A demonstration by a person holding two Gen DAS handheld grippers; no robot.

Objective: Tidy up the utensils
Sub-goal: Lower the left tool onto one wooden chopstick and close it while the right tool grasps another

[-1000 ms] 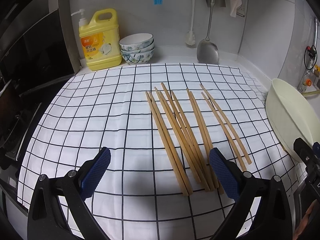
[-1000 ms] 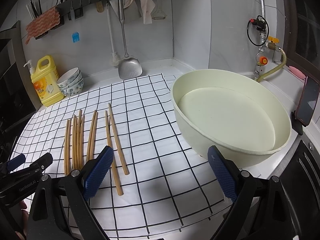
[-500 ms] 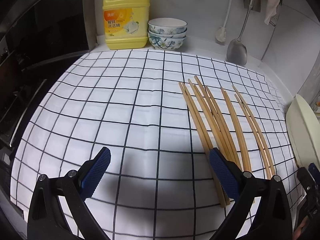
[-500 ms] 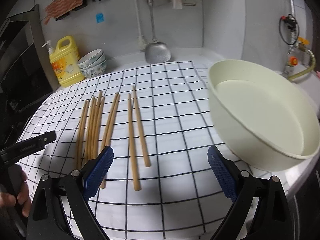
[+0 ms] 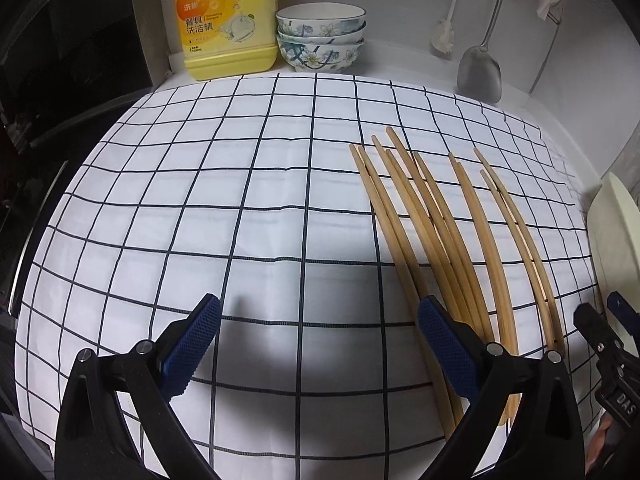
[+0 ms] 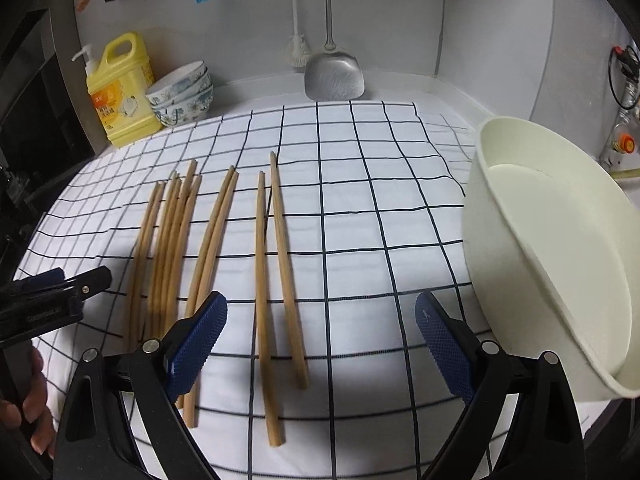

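Left gripper (image 5: 316,344): jaws spread wide, nothing between them; hovers low over bare checked cloth (image 5: 224,200), its right pad just at the edge of the leftmost sticks.
Right gripper (image 6: 320,344): also spread wide and empty; the two rightmost sticks lie between its pads, below the camera.
Chopsticks (image 6: 188,240): wooden, flat on the cloth, roughly parallel; tight cluster to the left, a close pair in the middle, a looser pair (image 6: 276,280) to the right.
Risk, pick-up: thin round sticks lying flat. Pads closing from above could roll one aside or catch only one of a pair.
Risk, cluster: left sticks touch or overlap. Nudging one likely shifts its neighbours.
Risk, cloth: loose fabric. A low pinch could snag and drag it, scattering the row.
Risk, basin (image 6: 552,248): cream basin near the right gripper. A wide swing could knock it.
Risk, grippers: near each other. They could collide over the cluster.
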